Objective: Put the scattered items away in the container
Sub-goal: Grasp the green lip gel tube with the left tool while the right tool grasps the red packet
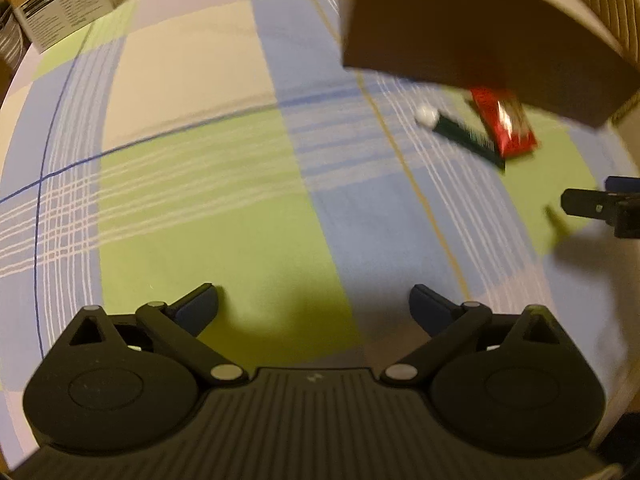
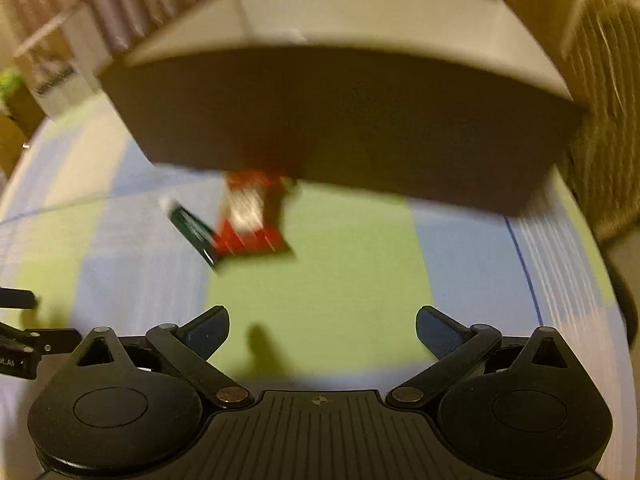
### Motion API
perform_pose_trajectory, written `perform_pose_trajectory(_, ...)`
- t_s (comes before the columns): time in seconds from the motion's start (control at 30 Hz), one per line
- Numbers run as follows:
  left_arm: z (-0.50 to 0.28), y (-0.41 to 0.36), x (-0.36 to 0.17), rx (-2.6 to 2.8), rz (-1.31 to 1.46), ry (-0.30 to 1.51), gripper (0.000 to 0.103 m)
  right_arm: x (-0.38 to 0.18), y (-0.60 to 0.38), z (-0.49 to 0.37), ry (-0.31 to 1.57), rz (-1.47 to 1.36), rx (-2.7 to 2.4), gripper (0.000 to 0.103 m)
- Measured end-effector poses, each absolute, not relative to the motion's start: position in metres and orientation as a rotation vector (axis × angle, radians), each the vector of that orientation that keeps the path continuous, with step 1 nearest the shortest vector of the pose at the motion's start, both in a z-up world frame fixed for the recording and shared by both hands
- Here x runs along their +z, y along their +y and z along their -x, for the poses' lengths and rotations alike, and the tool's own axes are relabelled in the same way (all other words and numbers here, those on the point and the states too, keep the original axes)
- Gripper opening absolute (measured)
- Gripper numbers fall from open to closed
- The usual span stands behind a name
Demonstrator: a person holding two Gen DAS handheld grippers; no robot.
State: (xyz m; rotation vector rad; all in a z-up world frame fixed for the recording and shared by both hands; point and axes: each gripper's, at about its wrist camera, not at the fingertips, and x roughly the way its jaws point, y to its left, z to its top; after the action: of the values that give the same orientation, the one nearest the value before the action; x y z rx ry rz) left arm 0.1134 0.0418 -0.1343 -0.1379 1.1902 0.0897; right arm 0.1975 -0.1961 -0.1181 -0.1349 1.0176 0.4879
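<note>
A brown cardboard box (image 1: 480,32) stands on the checked cloth at the upper right of the left wrist view, and fills the top of the right wrist view as the box (image 2: 340,120). Just in front of it lie a red packet (image 1: 505,125) (image 2: 250,216) and a dark green tube with a white cap (image 1: 460,134) (image 2: 192,228), the packet partly over the tube. My left gripper (image 1: 314,306) is open over bare cloth, far left of both items. My right gripper (image 2: 322,330) is open and empty, a short way in front of the packet.
The checked cloth (image 1: 200,184) covers the table. A white printed carton (image 1: 64,4) stands at the far left corner, also seen as the carton (image 2: 60,68). The right gripper's finger (image 1: 588,204) shows at the left view's right edge; the left gripper's parts (image 2: 24,336) at the right view's left edge.
</note>
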Motion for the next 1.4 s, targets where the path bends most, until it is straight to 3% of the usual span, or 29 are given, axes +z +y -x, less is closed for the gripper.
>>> perform_pose_trajectory(0.07, -0.115, 0.052, -0.128, 0.115, 0.135, 1.146, 0.099, -0.113, -0.188, -0.202, 0.974, 0.119, 0.533, 0.099)
perform_pose_trajectory(0.1, -0.117, 0.057, -0.125, 0.136, 0.122, 1.131, 0.099, -0.113, -0.183, -0.206, 0.970, 0.113, 0.552, 0.085)
perform_pose_trajectory(0.17, -0.121, 0.068, -0.121, 0.175, 0.118, 1.108, 0.097, -0.116, -0.174, -0.212, 0.971, 0.109, 0.564, 0.070)
perform_pose_trajectory(0.37, -0.135, 0.098, -0.114, 0.227, 0.149, 1.058, 0.096, -0.125, -0.155, -0.223, 0.943, 0.093, 0.586, 0.069)
perform_pose_trajectory(0.47, -0.141, 0.101, -0.115, 0.220, 0.142, 1.047, 0.096, -0.129, -0.148, -0.228, 0.949, 0.095, 0.597, 0.044)
perform_pose_trajectory(0.6, -0.144, 0.099, -0.116, 0.200, 0.143, 1.036, 0.096, -0.134, -0.149, -0.229, 0.958, 0.101, 0.585, 0.044)
perform_pose_trajectory(0.67, -0.146, 0.097, -0.117, 0.185, 0.146, 1.038, 0.095, -0.135, -0.152, -0.229, 0.960, 0.116, 0.585, 0.035)
perform_pose_trajectory(0.77, -0.147, 0.093, -0.117, 0.144, 0.135, 1.034, 0.093, -0.133, -0.163, -0.226, 0.980, 0.116, 0.592, 0.032)
perform_pose_trajectory(0.97, -0.153, 0.062, -0.116, -0.020, 0.082, 1.025, 0.092, -0.125, -0.208, -0.213, 1.028, 0.077, 0.534, 0.032)
perform_pose_trajectory(1.13, -0.165, 0.035, -0.120, -0.046, 0.143, 1.012, 0.086, -0.120, -0.247, -0.205, 1.058, 0.012, 0.455, 0.032)
perform_pose_trajectory(1.2, -0.172, 0.023, -0.123, -0.050, 0.156, 0.995, 0.082, -0.119, -0.259, -0.204, 1.062, -0.006, 0.424, 0.032)
perform_pose_trajectory(1.27, -0.181, 0.008, -0.125, -0.051, 0.145, 0.976, 0.070, -0.117, -0.268, -0.202, 1.060, -0.012, 0.394, 0.032)
perform_pose_trajectory(1.4, -0.201, -0.017, -0.129, -0.031, 0.116, 0.964, 0.057, -0.114, -0.285, -0.199, 1.060, -0.026, 0.366, 0.032)
